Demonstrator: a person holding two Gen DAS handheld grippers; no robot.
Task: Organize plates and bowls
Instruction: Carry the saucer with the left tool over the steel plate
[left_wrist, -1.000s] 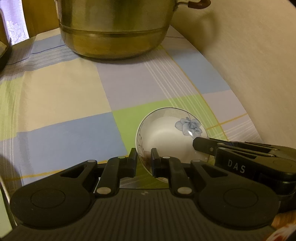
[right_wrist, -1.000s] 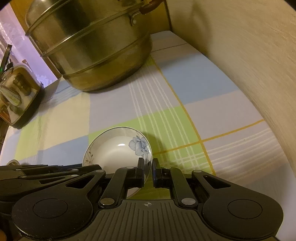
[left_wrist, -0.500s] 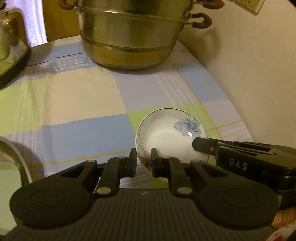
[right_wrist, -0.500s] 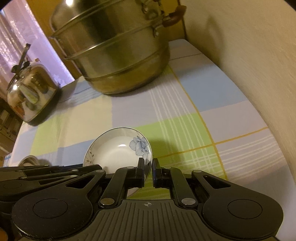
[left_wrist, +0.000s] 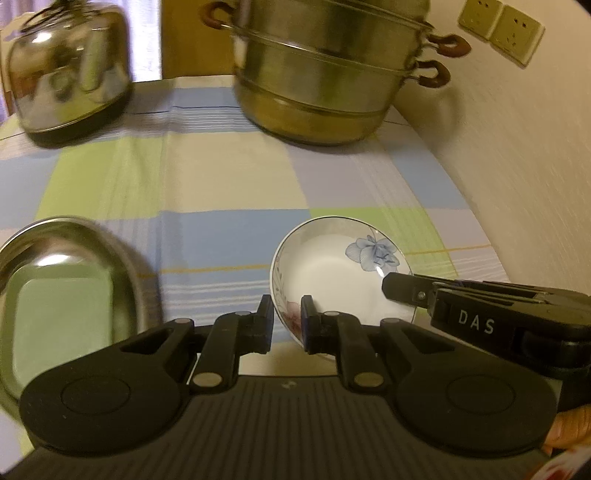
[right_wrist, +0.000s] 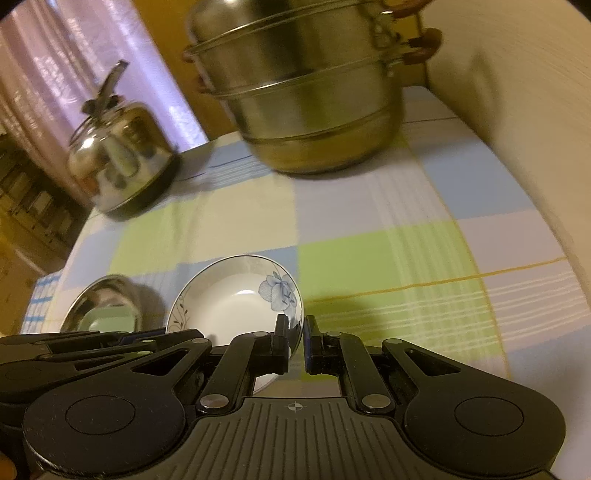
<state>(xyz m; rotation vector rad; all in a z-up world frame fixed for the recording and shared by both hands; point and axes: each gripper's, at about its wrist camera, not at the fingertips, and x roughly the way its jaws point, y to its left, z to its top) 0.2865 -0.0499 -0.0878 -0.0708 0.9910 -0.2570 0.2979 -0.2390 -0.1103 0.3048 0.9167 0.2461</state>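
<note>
A small white bowl with a blue flower is held above the checked tablecloth by both grippers. My left gripper is shut on its near left rim. My right gripper is shut on its right rim; it also shows in the left wrist view. The bowl shows in the right wrist view too. A steel plate lies on the cloth to the left, also in the right wrist view.
A large stacked steel steamer pot stands at the back by the wall. A shiny kettle stands at the back left. The table's left edge drops off beside the steel plate.
Both grippers have lifted and drawn back with the bowl held between them. The kettle and the steel plate have come into view, and the pot looks farther away.
</note>
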